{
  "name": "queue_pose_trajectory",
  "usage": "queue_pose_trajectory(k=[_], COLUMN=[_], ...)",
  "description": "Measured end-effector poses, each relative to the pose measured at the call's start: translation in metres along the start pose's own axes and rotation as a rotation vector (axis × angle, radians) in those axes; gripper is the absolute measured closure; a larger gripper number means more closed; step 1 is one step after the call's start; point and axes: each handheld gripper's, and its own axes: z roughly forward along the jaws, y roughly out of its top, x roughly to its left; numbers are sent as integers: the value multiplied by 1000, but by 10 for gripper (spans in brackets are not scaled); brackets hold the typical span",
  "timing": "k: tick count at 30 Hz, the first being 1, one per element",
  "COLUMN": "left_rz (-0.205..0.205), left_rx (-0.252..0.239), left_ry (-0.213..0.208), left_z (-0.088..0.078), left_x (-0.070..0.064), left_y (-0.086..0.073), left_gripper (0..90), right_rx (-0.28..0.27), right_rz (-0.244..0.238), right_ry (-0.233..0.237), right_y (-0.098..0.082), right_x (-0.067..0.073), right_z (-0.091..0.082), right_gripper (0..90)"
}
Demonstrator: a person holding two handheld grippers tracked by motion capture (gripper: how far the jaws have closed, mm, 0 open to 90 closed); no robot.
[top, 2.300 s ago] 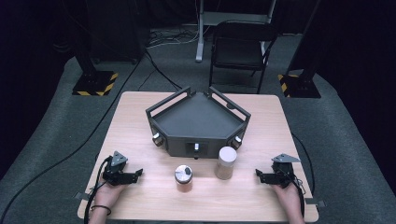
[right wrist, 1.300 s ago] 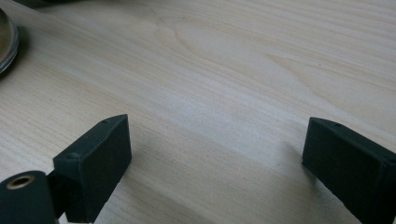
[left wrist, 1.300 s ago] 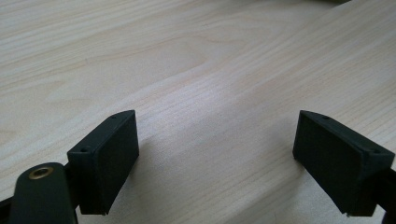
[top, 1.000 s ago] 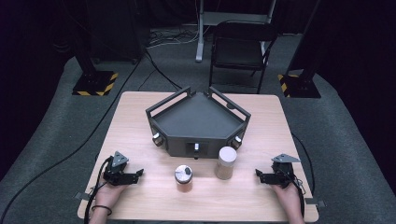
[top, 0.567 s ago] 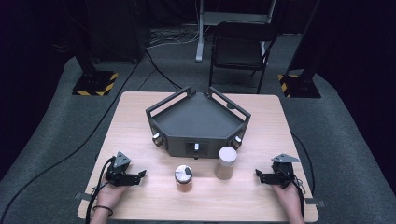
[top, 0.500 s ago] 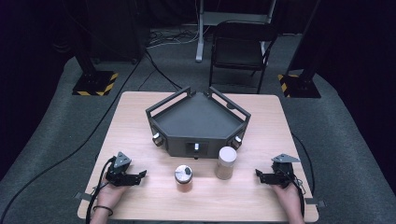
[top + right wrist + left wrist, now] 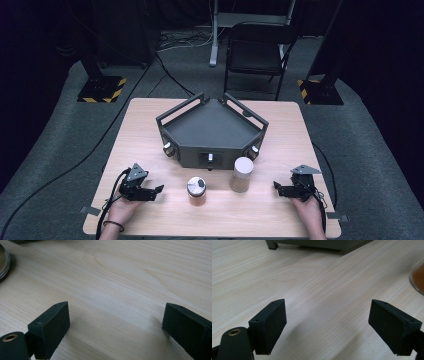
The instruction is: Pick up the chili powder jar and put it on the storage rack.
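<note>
Two jars stand near the table's front edge: a short orange jar [image 7: 196,191] with a silver lid, and to its right a taller tan jar [image 7: 242,174] with a pale lid. My left gripper [image 7: 156,189] rests on the table left of the orange jar, jaws wide open and pointing toward it, nothing between them. In the left gripper view [image 7: 329,322] the orange jar's edge [image 7: 418,281] shows at far right. My right gripper [image 7: 276,187] lies at the front right, open and empty, pointing left toward the tan jar. Bare wood lies between the jaws in the right gripper view [image 7: 116,325].
A dark grey angular tray [image 7: 212,127] with raised walls and knobs sits mid-table behind the jars. Behind the table stand a black chair [image 7: 257,55] and stands with striped bases. A jar's base [image 7: 3,261] shows at the left edge of the right gripper view.
My left gripper has crept slightly to the right, toward the orange jar. The right gripper and both jars have stayed put.
</note>
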Motion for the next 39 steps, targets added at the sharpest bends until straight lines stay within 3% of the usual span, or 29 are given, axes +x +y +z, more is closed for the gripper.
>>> queue_pose_trajectory(k=[24,39], left_rz=[91,127], left_rx=[-19,-25], left_ry=[-129,-198], left_z=[7,12], left_x=[-11,-18], left_y=[11,17], left_gripper=[141,140], right_rx=[0,0], right_rz=[0,0], right_ry=[0,0], right_y=[0,0], right_x=[0,0], right_z=[0,0], right_gripper=[64,64])
